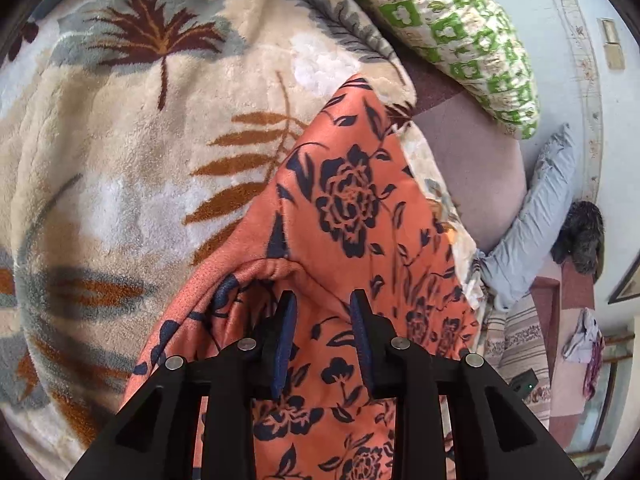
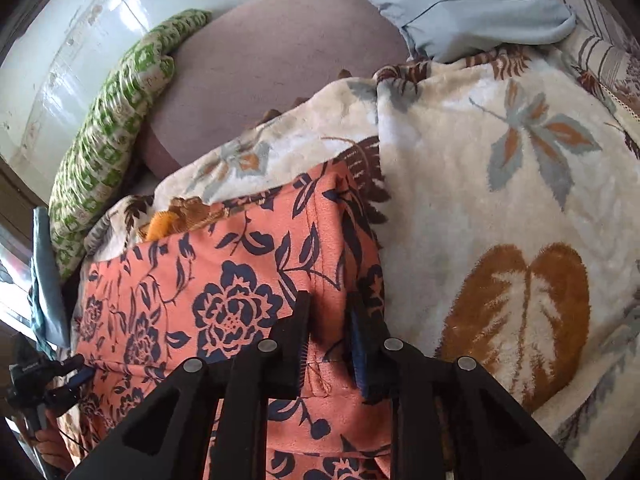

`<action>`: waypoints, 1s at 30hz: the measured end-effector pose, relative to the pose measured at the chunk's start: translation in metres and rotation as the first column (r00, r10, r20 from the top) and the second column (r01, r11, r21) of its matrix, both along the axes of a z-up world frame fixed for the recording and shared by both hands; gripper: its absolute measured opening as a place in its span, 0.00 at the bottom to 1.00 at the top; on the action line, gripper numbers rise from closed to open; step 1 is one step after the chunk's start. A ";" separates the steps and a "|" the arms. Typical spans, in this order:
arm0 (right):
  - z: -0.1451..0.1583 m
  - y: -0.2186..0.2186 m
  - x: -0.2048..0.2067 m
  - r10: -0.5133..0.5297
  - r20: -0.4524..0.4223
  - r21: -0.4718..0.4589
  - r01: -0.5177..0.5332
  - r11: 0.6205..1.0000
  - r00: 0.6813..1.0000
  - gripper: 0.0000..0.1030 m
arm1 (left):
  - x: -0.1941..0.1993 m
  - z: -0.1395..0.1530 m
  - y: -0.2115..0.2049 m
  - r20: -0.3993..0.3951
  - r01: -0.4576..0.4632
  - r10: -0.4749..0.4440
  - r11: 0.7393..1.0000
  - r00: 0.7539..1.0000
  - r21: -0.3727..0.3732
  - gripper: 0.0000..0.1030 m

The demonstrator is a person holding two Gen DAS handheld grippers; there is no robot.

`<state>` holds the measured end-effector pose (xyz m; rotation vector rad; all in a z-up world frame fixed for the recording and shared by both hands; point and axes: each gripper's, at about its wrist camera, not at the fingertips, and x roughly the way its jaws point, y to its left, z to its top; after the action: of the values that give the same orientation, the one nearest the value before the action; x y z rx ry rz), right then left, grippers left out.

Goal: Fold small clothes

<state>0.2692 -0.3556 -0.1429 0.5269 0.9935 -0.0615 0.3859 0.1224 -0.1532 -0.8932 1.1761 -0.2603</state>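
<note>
An orange garment (image 1: 348,200) with a navy flower print lies on a cream plush blanket (image 1: 120,160) with leaf patterns. In the left wrist view my left gripper (image 1: 324,312) is low over the garment's near part, just behind a rolled hem, with a bunch of the cloth pinched between its pads. In the right wrist view the same garment (image 2: 232,280) lies spread to the left. My right gripper (image 2: 330,312) is shut on its right edge along a stitched seam, beside the bare blanket (image 2: 500,160).
A green-and-white patterned pillow (image 1: 460,28) (image 2: 104,148) lies by the pale wall, on a mauve sheet (image 2: 280,60). A light-blue pillow (image 1: 532,220) (image 2: 472,4) lies past the blanket's edge. A black device and a hand (image 2: 44,380) show at the lower left of the right wrist view.
</note>
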 end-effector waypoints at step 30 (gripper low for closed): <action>0.012 -0.020 0.021 0.069 0.000 0.023 -0.069 0.997 0.998 0.30 | 0.036 0.015 0.000 -0.052 0.170 -0.162 0.943 0.985 0.287 0.34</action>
<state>0.2897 -0.3756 -0.1312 0.5134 1.0130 0.0118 0.4224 0.1220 -0.1377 -0.5417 1.2789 -0.2042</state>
